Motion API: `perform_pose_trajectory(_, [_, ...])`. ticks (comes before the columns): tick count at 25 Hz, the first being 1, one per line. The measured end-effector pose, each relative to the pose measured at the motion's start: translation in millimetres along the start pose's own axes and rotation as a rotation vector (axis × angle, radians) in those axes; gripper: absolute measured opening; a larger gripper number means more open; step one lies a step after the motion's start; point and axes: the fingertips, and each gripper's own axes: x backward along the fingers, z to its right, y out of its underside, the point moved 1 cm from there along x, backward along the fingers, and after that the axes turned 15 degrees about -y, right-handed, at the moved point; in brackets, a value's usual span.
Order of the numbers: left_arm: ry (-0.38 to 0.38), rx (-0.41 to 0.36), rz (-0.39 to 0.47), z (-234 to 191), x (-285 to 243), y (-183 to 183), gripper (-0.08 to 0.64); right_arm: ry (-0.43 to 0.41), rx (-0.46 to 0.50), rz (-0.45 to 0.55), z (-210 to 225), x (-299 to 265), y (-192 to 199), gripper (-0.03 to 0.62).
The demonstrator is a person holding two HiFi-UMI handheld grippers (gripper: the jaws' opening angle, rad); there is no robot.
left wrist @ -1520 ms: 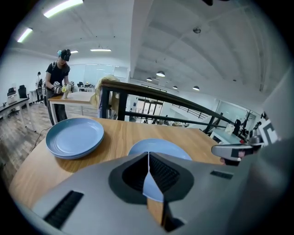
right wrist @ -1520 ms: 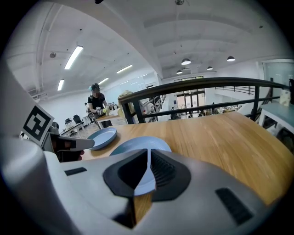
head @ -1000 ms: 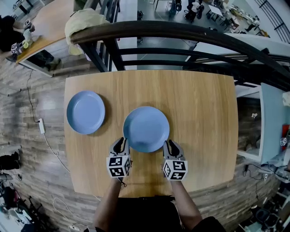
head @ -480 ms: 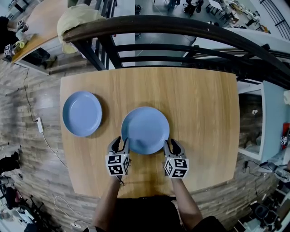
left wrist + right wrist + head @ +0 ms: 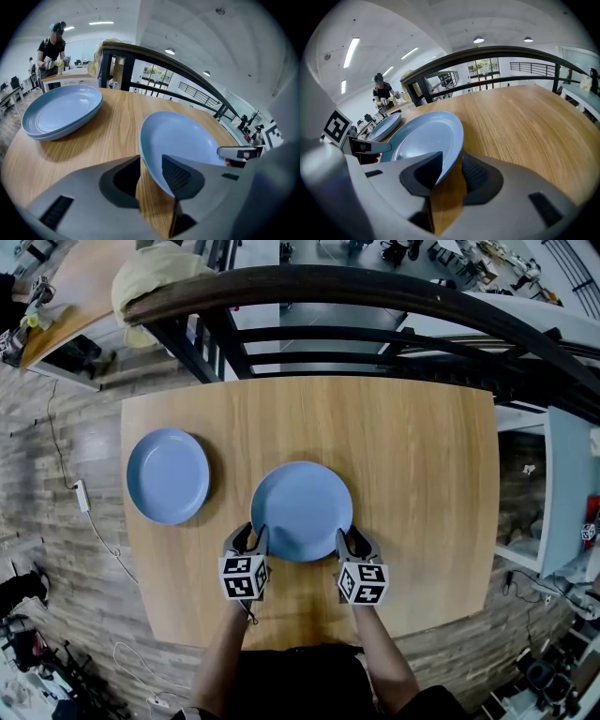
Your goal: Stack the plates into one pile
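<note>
The left plate lies alone near the left edge of the table, well apart from the rest.

The left gripper stands at the near-left rim of the middle plate. Its jaws are wide apart. The rim sits in the gap between them, but they do not clamp it. The middle plate rests on the table near the front, between the two grippers.

The right gripper is at the near-right rim in the same state: jaws apart, rim between them, no grip.

In my judgement the first risk is an uneven closing. If one gripper bites before the other, it can push the plate sideways, out of the open jaws on the other side. Both grippers take only a thin part of the rim on the near side, and the plate looks smooth. So when it is lifted, the far part may drop and the rim may slip out of the pads.

The second risk comes with the move to the left. If the plate is carried too low or tilted, its edge can hit the left plate and shift it toward the table edge. When it is lowered, the left gripper's lower jaw may be caught between the two plates.
</note>
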Motion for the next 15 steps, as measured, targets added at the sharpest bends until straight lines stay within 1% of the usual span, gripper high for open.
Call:
perform_pose_trajectory(3, [-0.005,-0.004,-0.001,1.2,-0.4,1.1,0.143,0.005,-0.001,-0.011,2.4,-0.9,2.6,0.14])
perform_pose_trajectory(6, [-0.019,0.008,-0.003,-2.4,-1.6,2.3,0.095,0.012,0.003,-0.01,2.7,-2.1,3.4,0.107])
perform_pose_trajectory(15, [-0.011,0.012,-0.001,-3.0,-2.1,1.9,0.089,0.024,0.0,-0.007,2.9,-2.5,2.5,0.101])
